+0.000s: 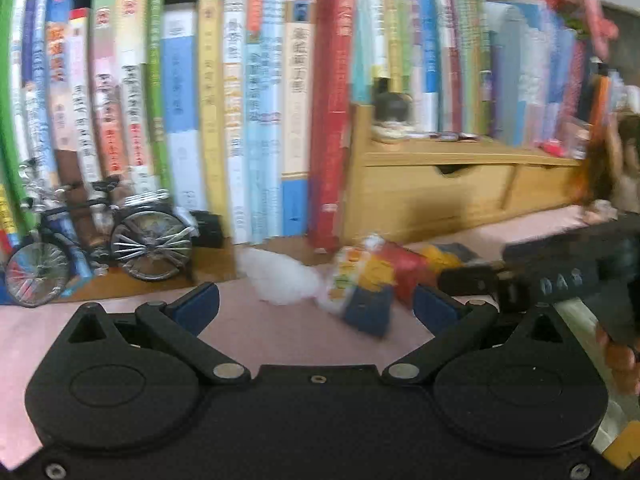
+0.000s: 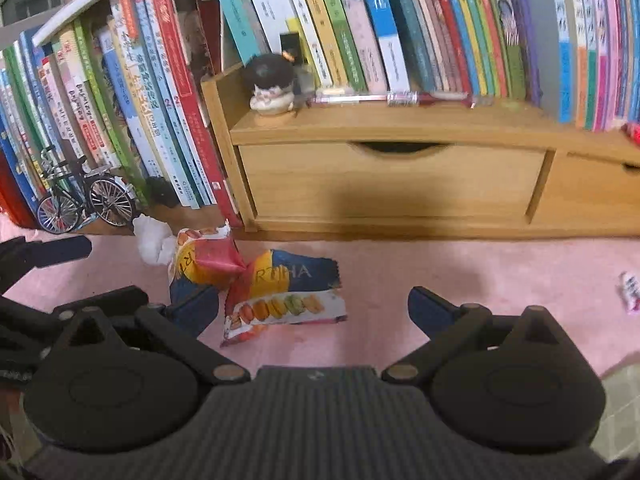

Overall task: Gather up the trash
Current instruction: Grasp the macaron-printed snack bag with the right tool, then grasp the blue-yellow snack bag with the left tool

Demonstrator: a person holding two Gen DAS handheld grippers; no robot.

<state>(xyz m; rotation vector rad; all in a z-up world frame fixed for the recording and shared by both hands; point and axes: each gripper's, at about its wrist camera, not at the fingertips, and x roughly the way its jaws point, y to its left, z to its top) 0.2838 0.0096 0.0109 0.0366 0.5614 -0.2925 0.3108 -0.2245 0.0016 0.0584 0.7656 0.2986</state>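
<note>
Both tongs are spread wide with nothing in them. The left gripper point(image 1: 316, 308) hangs low over the pink mat point(image 1: 120, 320), and the snack wrapper point(image 1: 360, 280) lies just ahead between its blue fingertips, nearer the right one. The right gripper point(image 2: 314, 312) has the same wrapper point(image 2: 276, 292) lying flat on the mat by its left fingertip; can't tell if they touch. A crumpled white tissue point(image 2: 152, 242) sits right behind the wrapper, against it. 1 more small wrapper point(image 2: 629, 290) lies far off to the right. Behind all that: a wooden drawer unit point(image 2: 392, 184), a toy bicycle point(image 2: 84, 200), and rows of books point(image 2: 400, 20).
</note>
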